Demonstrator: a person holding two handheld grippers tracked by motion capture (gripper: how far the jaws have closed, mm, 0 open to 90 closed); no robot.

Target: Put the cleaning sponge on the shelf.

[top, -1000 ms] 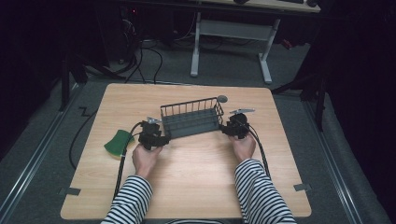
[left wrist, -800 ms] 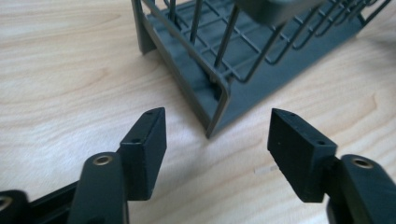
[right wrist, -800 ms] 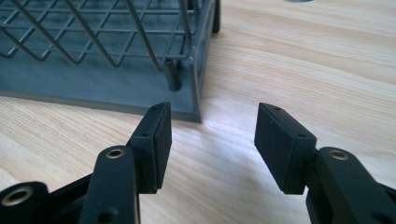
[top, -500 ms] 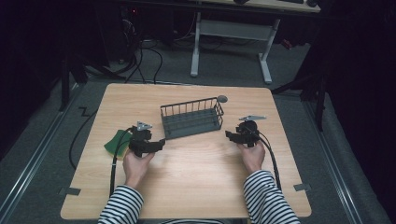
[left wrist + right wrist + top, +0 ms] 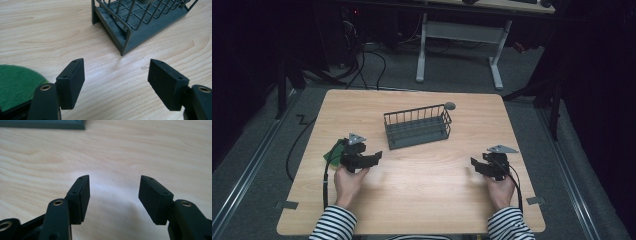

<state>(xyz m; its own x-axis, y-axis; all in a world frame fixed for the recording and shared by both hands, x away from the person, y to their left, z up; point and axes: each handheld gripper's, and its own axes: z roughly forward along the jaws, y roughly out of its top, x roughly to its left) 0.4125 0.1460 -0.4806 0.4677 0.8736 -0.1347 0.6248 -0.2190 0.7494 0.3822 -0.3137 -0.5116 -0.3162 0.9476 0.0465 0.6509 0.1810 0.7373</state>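
Note:
A dark grey wire rack [image 5: 417, 127] stands at the middle of the wooden table [image 5: 422, 190]; its near corner [image 5: 125, 37] fills the top of the left gripper view. My left gripper [image 5: 374, 157] rests low at the table's left, open, with bare wood between its jaws [image 5: 116, 80]. A flat green pad [image 5: 333, 150] lies just beside it, seen at the left edge [image 5: 17, 85] of its own view. My right gripper [image 5: 474, 164] is held at the table's right, open and empty [image 5: 113, 195], well apart from the rack, whose base edge [image 5: 42, 125] shows far off.
A small grey round object [image 5: 450, 105] lies on the table behind the rack's right end. Cables run off the table's left side [image 5: 292, 150]. A desk frame [image 5: 457, 45] stands on the floor beyond the far edge.
Both grippers have drawn back from the rack's ends toward the person and outward, the left to the left, the right to the right. The rack stays where it was.

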